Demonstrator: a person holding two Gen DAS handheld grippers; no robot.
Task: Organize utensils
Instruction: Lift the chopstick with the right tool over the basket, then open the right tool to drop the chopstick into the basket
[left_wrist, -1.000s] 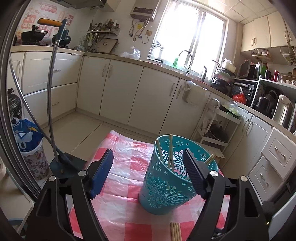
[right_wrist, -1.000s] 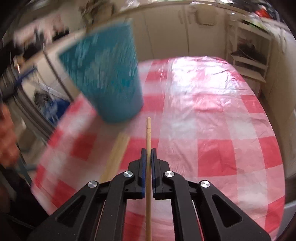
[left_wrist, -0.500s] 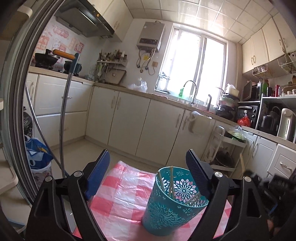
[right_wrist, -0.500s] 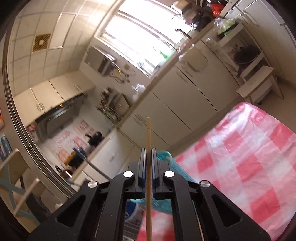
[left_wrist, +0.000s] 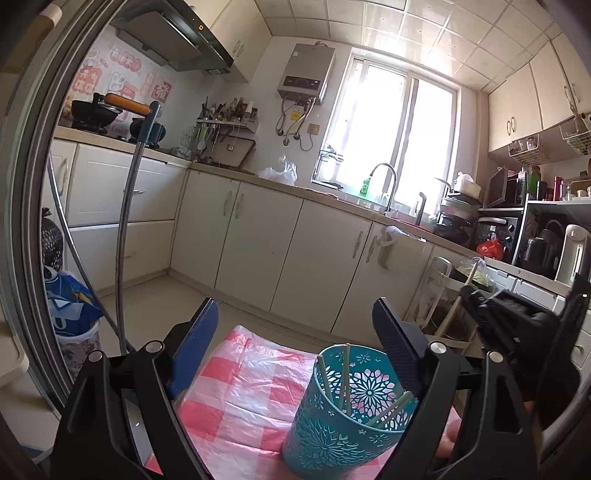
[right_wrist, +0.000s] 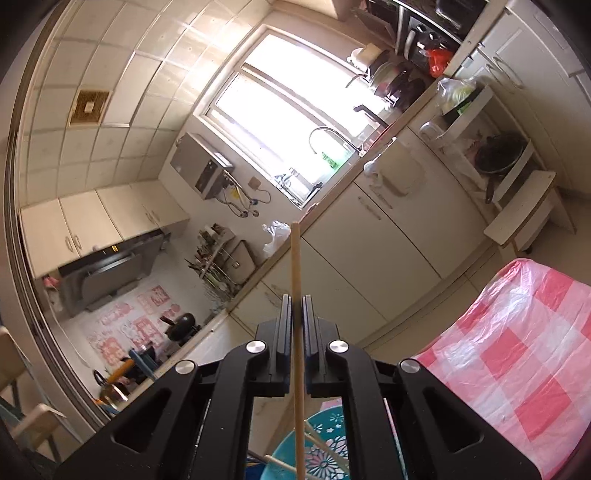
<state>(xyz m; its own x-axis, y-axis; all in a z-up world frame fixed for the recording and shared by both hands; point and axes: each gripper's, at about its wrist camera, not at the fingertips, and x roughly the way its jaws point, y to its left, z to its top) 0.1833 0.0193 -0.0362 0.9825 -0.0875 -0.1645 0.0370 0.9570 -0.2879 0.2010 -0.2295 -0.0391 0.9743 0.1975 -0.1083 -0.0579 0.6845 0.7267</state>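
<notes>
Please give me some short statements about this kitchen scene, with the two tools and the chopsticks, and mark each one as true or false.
1. The right tool is shut on a wooden chopstick. True.
2. The left tool is closed around the teal holder. False: its jaws are wide apart and have just been opening; no pad presses the holder.
3. The teal holder is empty. False: several chopsticks stand inside it.
4. The holder stands on a red and white checked cloth. True.
5. The held chopstick is already in the holder. False: the right tool grips it above the holder.
</notes>
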